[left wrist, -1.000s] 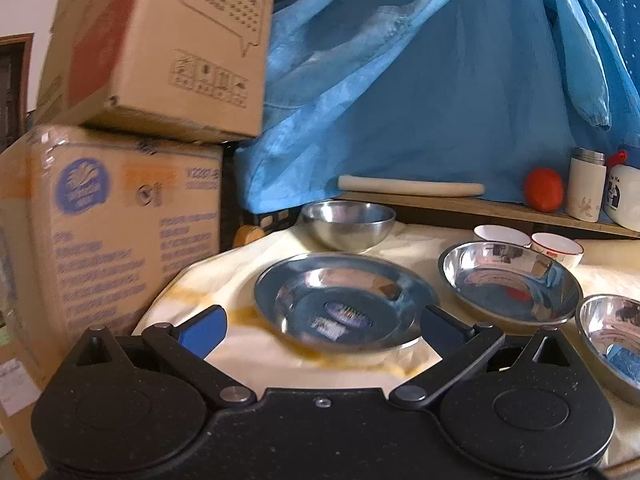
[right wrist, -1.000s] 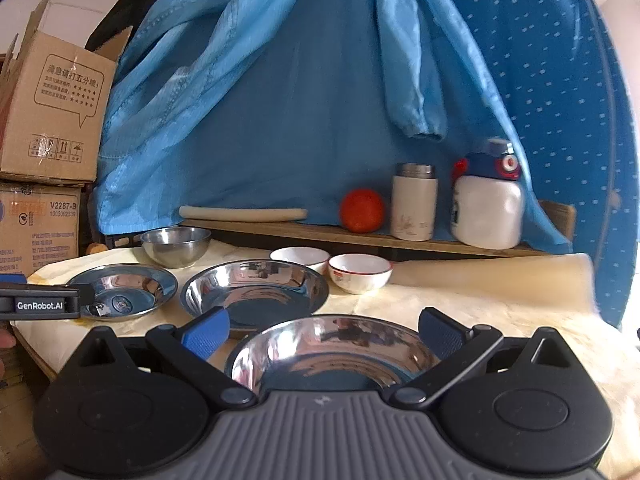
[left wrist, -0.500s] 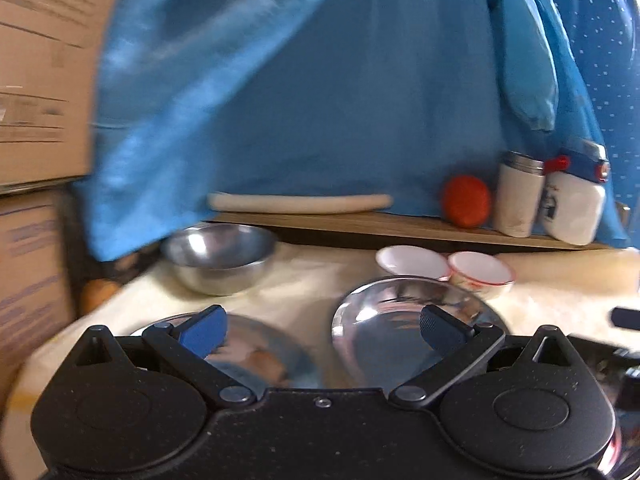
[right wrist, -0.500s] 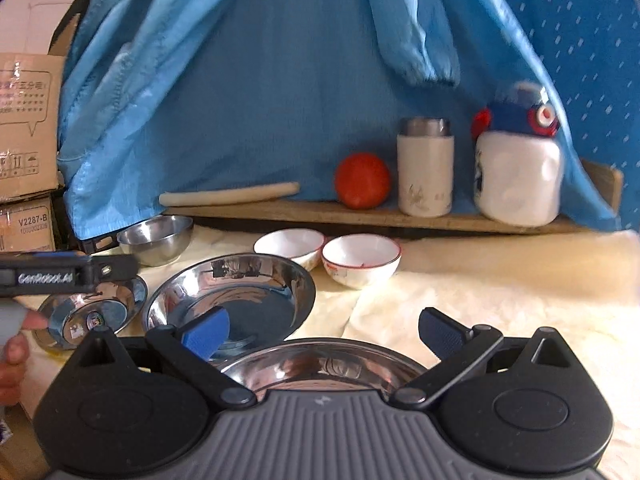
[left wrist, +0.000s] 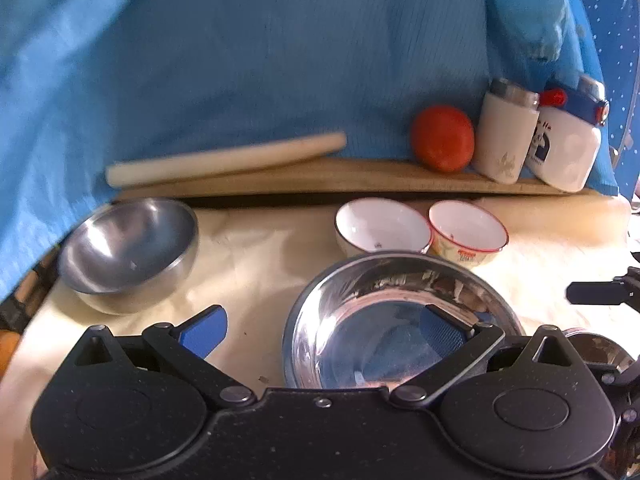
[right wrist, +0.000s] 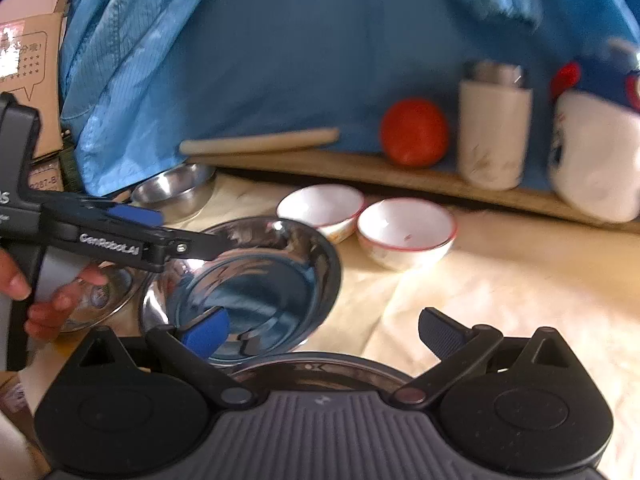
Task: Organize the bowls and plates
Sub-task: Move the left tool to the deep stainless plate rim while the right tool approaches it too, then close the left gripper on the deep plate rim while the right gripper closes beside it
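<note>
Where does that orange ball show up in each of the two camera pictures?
Left wrist view: the orange ball sits upper right on the wooden shelf, just left of the white flask.
Right wrist view: the ball sits right of centre, upper half, again left of the flask.
Shared landmark: the red-rimmed bowl below the ball.

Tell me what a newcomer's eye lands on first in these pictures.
First the shiny steel plate at the table's middle, with the open left gripper hovering over it. Behind it sit two white bowls side by side, and a bright orange-red fruit glows on the wooden shelf against the blue cloth.
</note>
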`<action>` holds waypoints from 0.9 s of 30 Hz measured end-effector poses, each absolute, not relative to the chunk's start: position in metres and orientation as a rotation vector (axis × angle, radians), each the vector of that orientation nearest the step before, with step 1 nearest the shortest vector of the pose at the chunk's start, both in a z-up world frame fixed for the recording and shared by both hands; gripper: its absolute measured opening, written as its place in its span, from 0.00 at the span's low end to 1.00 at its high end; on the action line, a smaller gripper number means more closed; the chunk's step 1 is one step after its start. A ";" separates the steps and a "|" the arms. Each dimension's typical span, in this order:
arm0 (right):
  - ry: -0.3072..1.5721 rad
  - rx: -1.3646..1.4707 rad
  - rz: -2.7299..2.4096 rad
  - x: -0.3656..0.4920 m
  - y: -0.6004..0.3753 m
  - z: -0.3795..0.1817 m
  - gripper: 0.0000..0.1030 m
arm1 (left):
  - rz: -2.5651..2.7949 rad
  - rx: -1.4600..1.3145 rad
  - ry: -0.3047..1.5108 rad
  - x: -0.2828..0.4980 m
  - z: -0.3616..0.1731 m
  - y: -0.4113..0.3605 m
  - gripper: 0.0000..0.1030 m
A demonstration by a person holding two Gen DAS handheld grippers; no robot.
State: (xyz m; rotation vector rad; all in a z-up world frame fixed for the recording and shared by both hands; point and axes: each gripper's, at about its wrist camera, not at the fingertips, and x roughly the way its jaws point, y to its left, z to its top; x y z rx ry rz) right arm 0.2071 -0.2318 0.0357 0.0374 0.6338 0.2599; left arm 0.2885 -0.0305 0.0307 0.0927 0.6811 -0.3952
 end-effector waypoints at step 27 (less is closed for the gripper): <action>0.771 0.181 0.355 0.242 -0.228 0.025 0.43 | -0.436 -0.007 0.855 0.320 0.013 -0.012 0.36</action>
